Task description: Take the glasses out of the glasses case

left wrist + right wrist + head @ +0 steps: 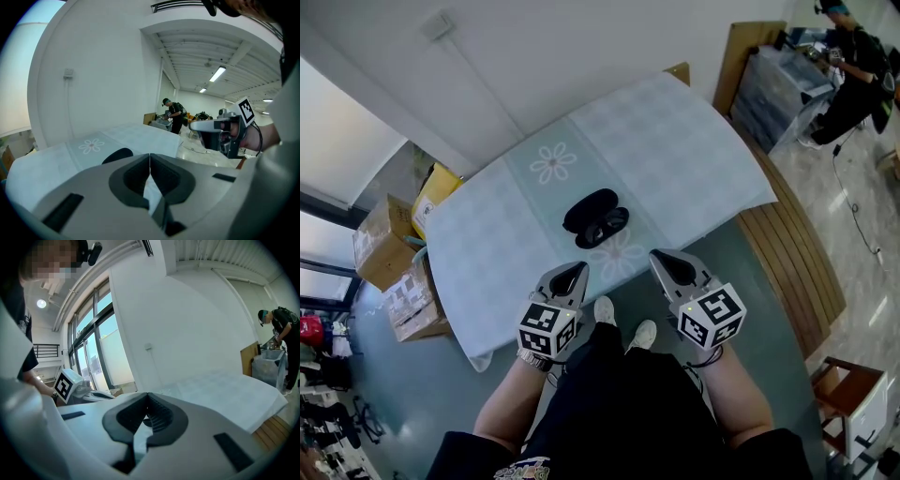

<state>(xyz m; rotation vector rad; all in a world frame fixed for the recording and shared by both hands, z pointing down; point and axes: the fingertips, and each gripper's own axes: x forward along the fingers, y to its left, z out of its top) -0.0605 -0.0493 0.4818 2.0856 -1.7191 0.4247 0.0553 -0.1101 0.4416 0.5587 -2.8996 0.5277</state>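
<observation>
A black glasses case (595,217) lies open near the front middle of the table (675,141), which is covered by a pale checked cloth with flower prints. Dark glasses seem to rest in its nearer half, though they are too small to make out. My left gripper (573,273) hovers at the table's front edge just below the case, jaws shut and empty. My right gripper (667,262) is beside it to the right, also shut and empty. The left gripper (150,157) view shows the case (117,154) just past its jaws and the right gripper (219,130). The right gripper (147,397) view shows the left gripper (71,383).
Cardboard boxes (386,242) and a yellow box (437,186) stand on the floor left of the table. A wooden bench (787,253) runs along its right side, and a wooden chair (848,398) stands at lower right. A person (853,70) works far off at upper right.
</observation>
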